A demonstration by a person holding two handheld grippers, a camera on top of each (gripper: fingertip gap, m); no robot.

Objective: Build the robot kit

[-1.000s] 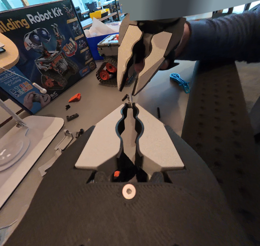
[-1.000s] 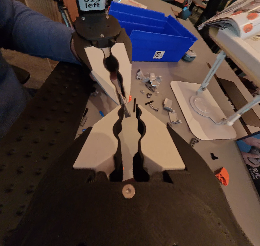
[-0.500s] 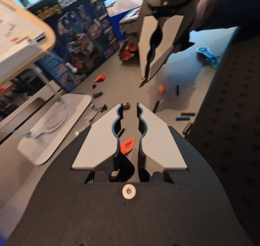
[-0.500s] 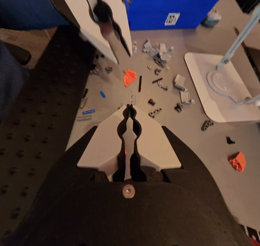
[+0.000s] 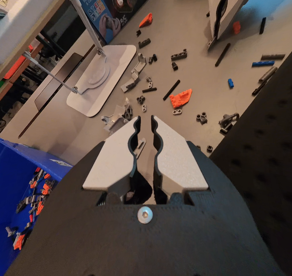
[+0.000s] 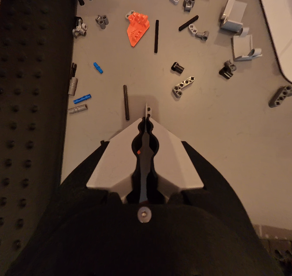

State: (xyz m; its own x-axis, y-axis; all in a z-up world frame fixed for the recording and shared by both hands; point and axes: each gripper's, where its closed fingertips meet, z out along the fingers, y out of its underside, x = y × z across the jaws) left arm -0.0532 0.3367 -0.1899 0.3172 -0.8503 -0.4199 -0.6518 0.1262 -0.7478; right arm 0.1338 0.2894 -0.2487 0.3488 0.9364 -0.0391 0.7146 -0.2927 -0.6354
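The left gripper (image 5: 145, 118), with pale grey wavy-edged fingers on a black printed body, hangs over the grey tabletop (image 5: 197, 36) with its jaws apart and nothing between them. Just beyond its left fingertip lies a heap of light grey angled plastic panels (image 5: 116, 120), and a thin grey flat piece (image 5: 140, 146) shows on the table through the gap between the fingers. To its left stands a blue plastic bin (image 5: 17, 170) holding small orange, grey and black building parts. Ahead, well apart from the tips, lies an orange wedge-shaped studded panel (image 5: 180, 98) beside a black thin axle rod (image 5: 171, 90), and further left a white flat lamp base (image 5: 104, 78).

The right gripper (image 6: 146, 119), of the same build, has its jaws pressed together on a small thin grey beam with holes (image 6: 148, 109), which sticks out forward past the fingertips, just above the tabletop. Just left of the tips lies a black axle rod (image 6: 126, 102); to the right, near, a grey bent beam with holes (image 6: 183, 86). A black studded mat (image 6: 31, 78) borders the table on the left.
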